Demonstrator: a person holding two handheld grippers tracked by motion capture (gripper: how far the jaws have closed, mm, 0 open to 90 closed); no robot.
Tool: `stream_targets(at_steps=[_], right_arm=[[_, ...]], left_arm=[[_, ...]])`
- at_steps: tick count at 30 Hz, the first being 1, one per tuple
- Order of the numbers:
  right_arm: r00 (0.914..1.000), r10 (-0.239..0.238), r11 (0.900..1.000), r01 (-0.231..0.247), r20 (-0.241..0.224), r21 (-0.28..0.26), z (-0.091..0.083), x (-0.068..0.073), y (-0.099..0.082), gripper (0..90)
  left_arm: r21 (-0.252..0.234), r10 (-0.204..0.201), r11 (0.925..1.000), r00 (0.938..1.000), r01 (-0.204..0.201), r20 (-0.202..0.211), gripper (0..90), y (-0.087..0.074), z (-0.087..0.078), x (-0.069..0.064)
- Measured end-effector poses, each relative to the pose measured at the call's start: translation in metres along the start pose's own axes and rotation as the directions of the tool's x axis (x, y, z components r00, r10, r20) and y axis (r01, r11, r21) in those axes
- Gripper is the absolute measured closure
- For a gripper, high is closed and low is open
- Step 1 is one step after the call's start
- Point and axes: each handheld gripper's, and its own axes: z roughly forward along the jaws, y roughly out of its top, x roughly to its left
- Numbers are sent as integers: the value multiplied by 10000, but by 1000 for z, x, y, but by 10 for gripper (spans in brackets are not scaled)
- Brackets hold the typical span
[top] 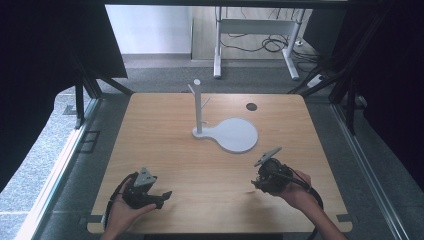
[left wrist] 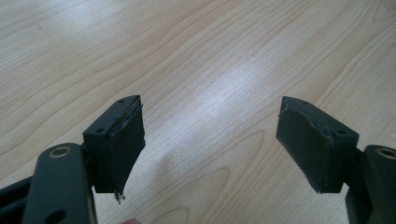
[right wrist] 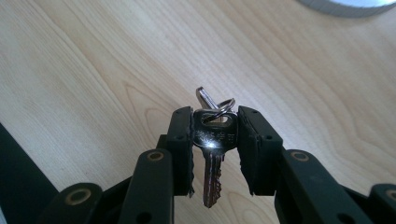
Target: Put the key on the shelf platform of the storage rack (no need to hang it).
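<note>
Silver key [right wrist: 212, 154] sits clamped between the two black jaws of the right gripper [right wrist: 215, 149]; the pads press on either side of its head, and its toothed blade hangs down toward the camera in the right gripper view. A split ring [right wrist: 223, 105] passes through the head of the key, with a second metal piece on it showing just behind. Light wooden table [top: 165, 150] lies beneath the key, not touching it.

High view: the right gripper [top: 267, 179] is at the near right of the table, held in the person's right hand [top: 297, 192], grey three-cornered plate tilted up on top. The key itself is too small to make out from there.

Left gripper [top: 162, 196] is at the near left, resting in the left hand [top: 122, 212], close to the table surface. Left gripper view: its jaws stand wide apart, nothing between them, bare wood grain below [left wrist: 210, 140].

White stand [top: 198, 107], an upright post with short side pegs on a flat round base [top: 235, 135], is at the middle of the table toward the far side, well apart from both grippers. A small dark round hole [top: 251, 106] lies just right of the post, farther back.
</note>
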Motion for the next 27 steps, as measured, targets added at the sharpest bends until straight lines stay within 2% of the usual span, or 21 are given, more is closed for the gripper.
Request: stream_targets(at_steps=[7,27], right_arm=[[10000,21,10000,-20,92,-95,-9,-5,9,682],[9998,79,9997,-75,179,-219,-10,-20,24,682]], left_arm=[[-15,-10,10000,10000,10,-4,237,0,-1,1],[0,-82,10000,10000,82,-49,237,-1,-1,3]])
